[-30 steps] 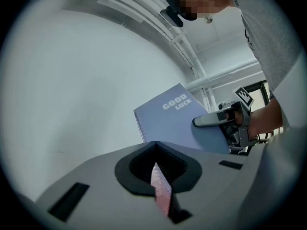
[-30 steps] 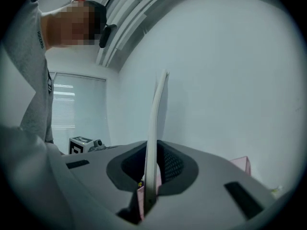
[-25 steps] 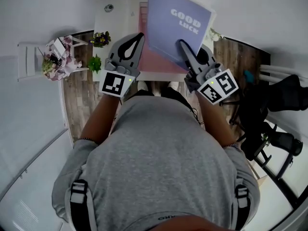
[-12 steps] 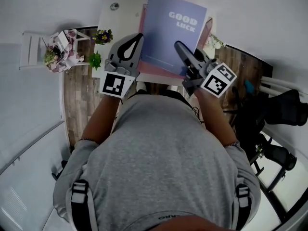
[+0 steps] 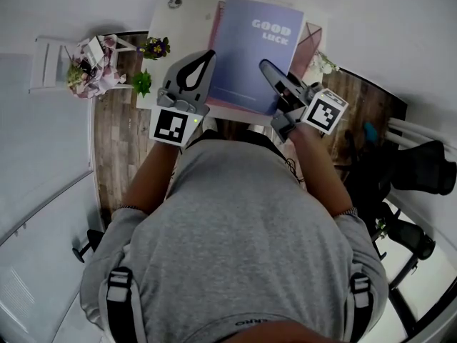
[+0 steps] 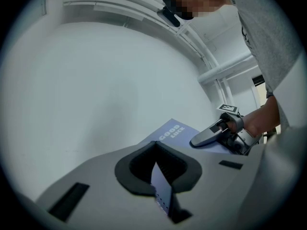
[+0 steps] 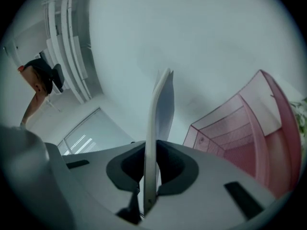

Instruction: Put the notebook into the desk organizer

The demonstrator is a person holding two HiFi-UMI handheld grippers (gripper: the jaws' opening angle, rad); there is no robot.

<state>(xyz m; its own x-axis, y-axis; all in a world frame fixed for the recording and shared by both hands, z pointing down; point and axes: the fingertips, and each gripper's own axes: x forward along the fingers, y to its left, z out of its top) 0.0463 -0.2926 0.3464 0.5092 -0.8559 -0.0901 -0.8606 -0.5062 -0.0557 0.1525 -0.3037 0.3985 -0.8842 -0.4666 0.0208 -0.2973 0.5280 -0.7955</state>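
Blue "GOOD LUCK" notebook [image 5: 251,48] in right gripper [image 5: 265,66] jaws' clench; left gripper [image 5: 207,54] jaws together, empty.

desk organizer [image 5: 312,37] mostly behind notebook [image 5: 253,52]

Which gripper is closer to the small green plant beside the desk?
Left. The left gripper is just right of the green plant; the right gripper is farther right, on the other side of the notebook.

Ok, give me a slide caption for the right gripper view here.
Right hand-held gripper shut on the notebook, seen edge-on, pink mesh desk organizer beyond.
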